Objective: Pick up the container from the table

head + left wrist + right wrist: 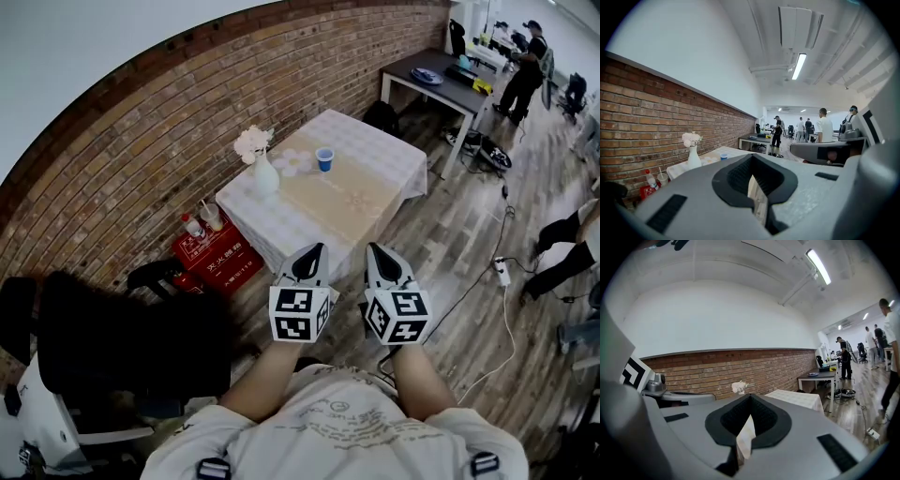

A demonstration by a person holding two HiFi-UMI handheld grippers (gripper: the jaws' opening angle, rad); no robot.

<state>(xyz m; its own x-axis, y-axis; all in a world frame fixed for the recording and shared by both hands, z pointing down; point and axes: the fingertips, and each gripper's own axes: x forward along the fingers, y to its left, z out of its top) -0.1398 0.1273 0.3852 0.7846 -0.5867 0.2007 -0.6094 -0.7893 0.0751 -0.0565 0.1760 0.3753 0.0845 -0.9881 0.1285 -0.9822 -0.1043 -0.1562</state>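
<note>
Small blue cup, far ahead of left gripper and right gripper, both pressed together and empty: likely light, crushable; pinch one wall at the rim.

Upper middle of the head view, the pale things beside the blue cup are too small to tell. At its right edge a person is cut off.

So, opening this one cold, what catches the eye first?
The left gripper and right gripper, both shut and empty, fill the head view's foreground, pointing at a cloth-covered table by the brick wall. On the table stand a white vase of flowers and a blue cup. A red crate sits on the floor beside it.
</note>
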